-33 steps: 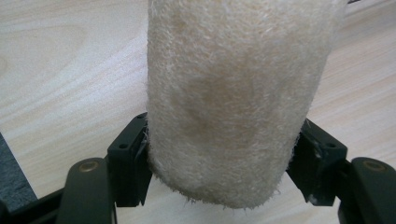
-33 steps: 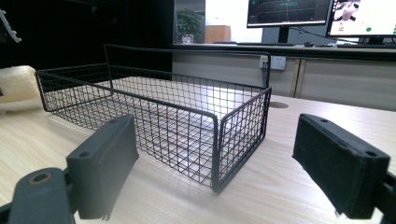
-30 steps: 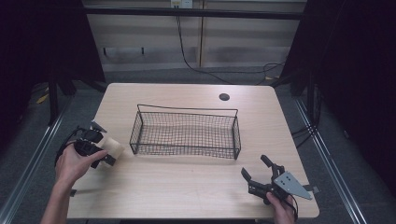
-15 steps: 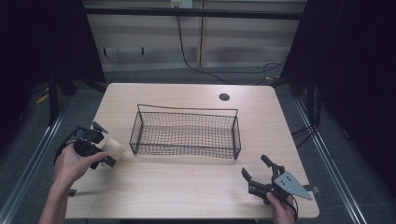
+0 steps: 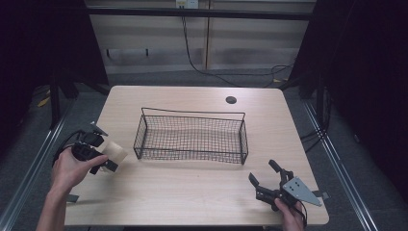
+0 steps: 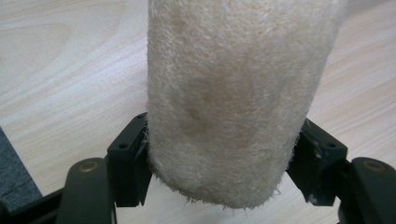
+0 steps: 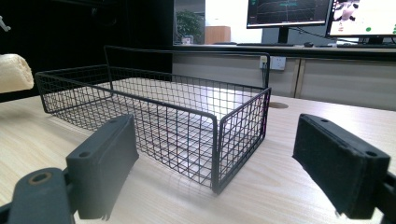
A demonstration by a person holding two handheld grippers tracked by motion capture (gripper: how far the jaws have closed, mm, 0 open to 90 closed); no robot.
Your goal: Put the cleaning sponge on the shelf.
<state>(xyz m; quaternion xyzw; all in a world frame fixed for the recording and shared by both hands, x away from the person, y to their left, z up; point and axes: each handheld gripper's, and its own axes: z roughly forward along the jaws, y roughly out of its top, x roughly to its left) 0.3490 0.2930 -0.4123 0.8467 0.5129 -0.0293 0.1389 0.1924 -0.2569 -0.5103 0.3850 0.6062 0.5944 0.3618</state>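
Observation:
A cream fuzzy roll (image 5: 114,151) is clamped between the jaws of my left gripper (image 5: 105,150), which a hand holds near the table's left edge, just left of the black wire basket (image 5: 192,156). In the left gripper view both black pads press into the sides of the roll (image 6: 233,93), held above the wood tabletop. My right gripper (image 5: 266,175) rests at the table's front right, jaws wide apart with nothing between them. Its own view looks at the basket's near corner (image 7: 217,154), with the roll (image 7: 14,72) at the far left.
The basket stands empty at mid table. A round cable hole (image 5: 231,100) sits in the tabletop at the back right. Bare wood lies in front of the basket (image 5: 183,192). The table's edges drop to dark floor on both sides.

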